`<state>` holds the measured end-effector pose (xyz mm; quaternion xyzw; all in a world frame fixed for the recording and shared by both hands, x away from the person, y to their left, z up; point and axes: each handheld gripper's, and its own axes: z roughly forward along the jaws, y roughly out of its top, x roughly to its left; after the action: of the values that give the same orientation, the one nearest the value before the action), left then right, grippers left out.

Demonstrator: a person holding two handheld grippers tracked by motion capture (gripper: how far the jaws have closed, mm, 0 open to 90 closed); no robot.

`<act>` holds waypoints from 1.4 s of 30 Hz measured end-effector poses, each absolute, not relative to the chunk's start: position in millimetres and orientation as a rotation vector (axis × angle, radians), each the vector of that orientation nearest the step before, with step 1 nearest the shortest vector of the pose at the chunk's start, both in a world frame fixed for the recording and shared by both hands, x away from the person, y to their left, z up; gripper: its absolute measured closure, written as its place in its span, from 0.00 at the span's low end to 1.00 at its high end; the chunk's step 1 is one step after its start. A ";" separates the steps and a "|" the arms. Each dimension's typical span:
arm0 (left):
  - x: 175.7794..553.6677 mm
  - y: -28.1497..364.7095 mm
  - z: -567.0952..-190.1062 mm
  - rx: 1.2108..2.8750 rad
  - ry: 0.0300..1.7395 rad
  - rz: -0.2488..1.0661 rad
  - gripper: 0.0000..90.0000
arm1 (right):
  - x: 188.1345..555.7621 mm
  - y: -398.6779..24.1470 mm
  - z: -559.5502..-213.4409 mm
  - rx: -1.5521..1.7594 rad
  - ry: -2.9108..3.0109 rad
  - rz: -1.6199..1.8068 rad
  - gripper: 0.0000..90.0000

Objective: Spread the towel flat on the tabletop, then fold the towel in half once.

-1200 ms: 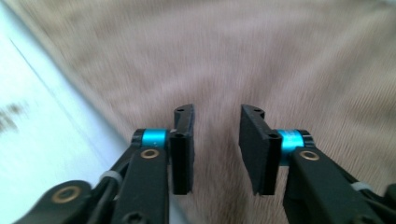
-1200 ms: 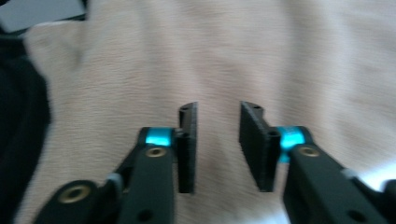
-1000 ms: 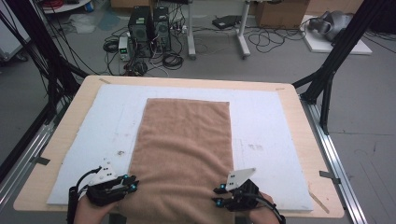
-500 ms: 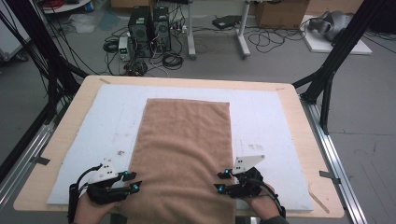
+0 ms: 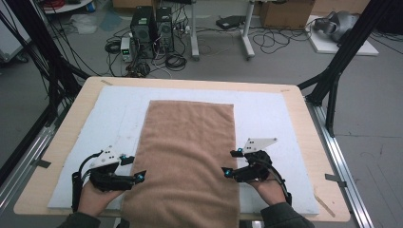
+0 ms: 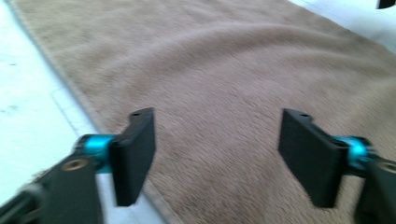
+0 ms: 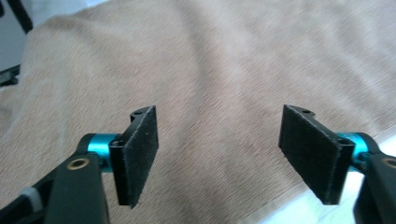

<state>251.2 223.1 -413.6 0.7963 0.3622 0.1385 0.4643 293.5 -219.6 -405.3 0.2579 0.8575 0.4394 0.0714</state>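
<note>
- A second before, both grippers had sat pinched at the near corners of the brown towel (image 5: 187, 161); since then each had pulled a little outward from the cloth and lifted, the right one shifting further than the left.
- The towel itself had not moved: it lay flat and lengthwise down the middle of the white mat (image 5: 266, 118), its near end hanging over the table's (image 5: 304, 109) 6 o'clock edge.
- The left gripper (image 5: 130, 167), at about 8 o'clock on the table, had just been opening; its jaws stood wide apart with nothing between them, poised over the towel's left border.
- In the left gripper view the left gripper (image 6: 219, 156) showed both pads clear of the pile, the towel's (image 6: 224, 88) hem running under the left jaw.
- The right gripper (image 5: 229, 163), at about 4 o'clock, had likewise just been opening and gripped nothing.
- In the right gripper view the right gripper (image 7: 219, 156) hung released above the towel (image 7: 210, 70), the cloth's edge beneath its right jaw.
</note>
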 end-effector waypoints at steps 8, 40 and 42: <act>259.4 223.4 -409.1 1.964 0.902 0.361 0.15 | 304.9 -216.8 -397.2 0.811 2.533 1.308 0.20; 275.8 225.9 -398.8 1.971 0.902 0.393 0.06 | 317.8 -215.0 -393.2 0.794 2.555 1.296 0.22; 279.0 225.9 -396.5 1.975 0.905 0.401 0.06 | 320.4 -215.6 -392.3 0.801 2.555 1.294 0.22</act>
<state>279.0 225.9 -396.5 0.7987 0.3659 0.1623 0.4493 320.4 -215.6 -392.3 0.2683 0.8561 0.4337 0.0840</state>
